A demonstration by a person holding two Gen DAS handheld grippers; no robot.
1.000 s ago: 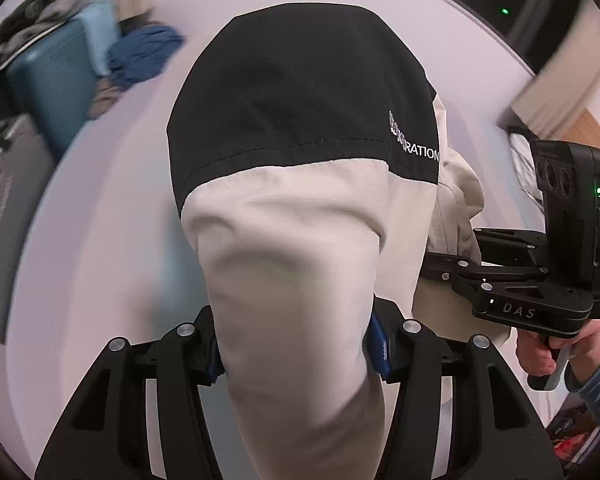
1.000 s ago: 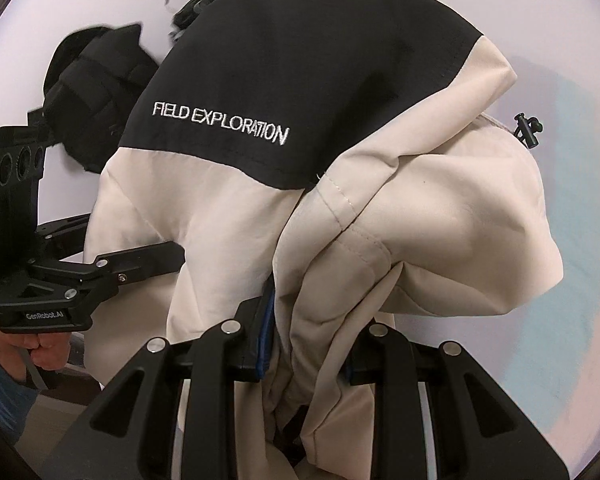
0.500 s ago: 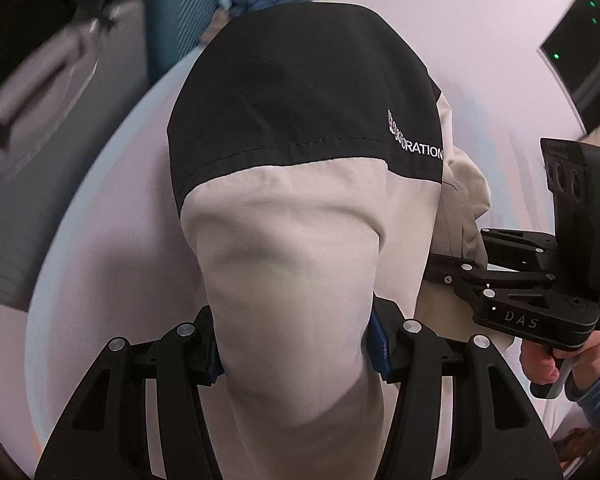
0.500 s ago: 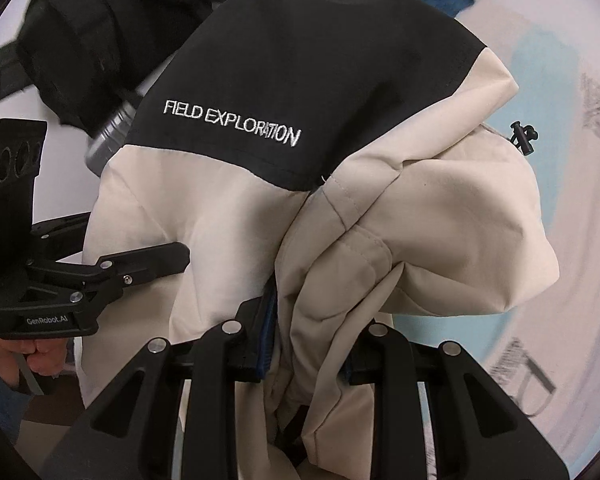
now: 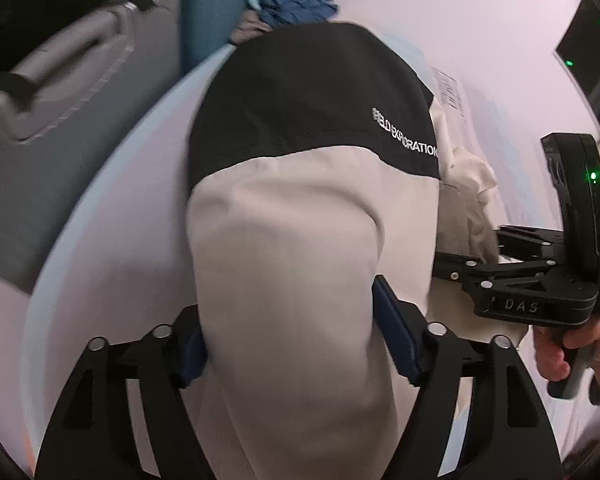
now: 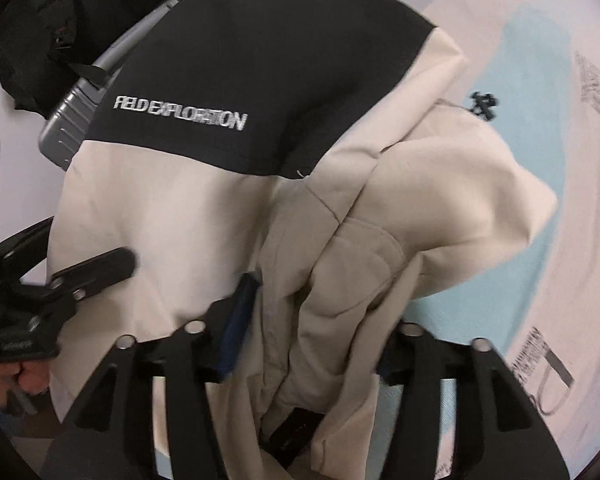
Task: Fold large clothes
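A beige jacket (image 5: 300,240) with a black upper panel lettered "FIELD EXPLORATION" (image 6: 180,114) hangs bunched over a white and pale blue surface (image 6: 540,128). My left gripper (image 5: 294,344) has a thick beige fold between its blue pads; its jaws are opening and the right pad stands just off the cloth. My right gripper (image 6: 312,340) straddles a crumpled beige bundle by the hood (image 6: 460,208); its jaws are opening too, with loose cloth between them. A hand holds each gripper, one in the other's view.
A grey hard-shell suitcase (image 5: 72,92) lies at the surface's left edge, with a black bag (image 6: 40,40) beside it. A teal case (image 5: 216,0) and a crumpled blue garment (image 5: 296,4) sit at the far end. A dark screen (image 5: 588,48) stands far right.
Both grippers have carried the jacket down and toward the suitcase end of the surface. Both pairs of jaws, clamped on the cloth before, now stand wider around it.
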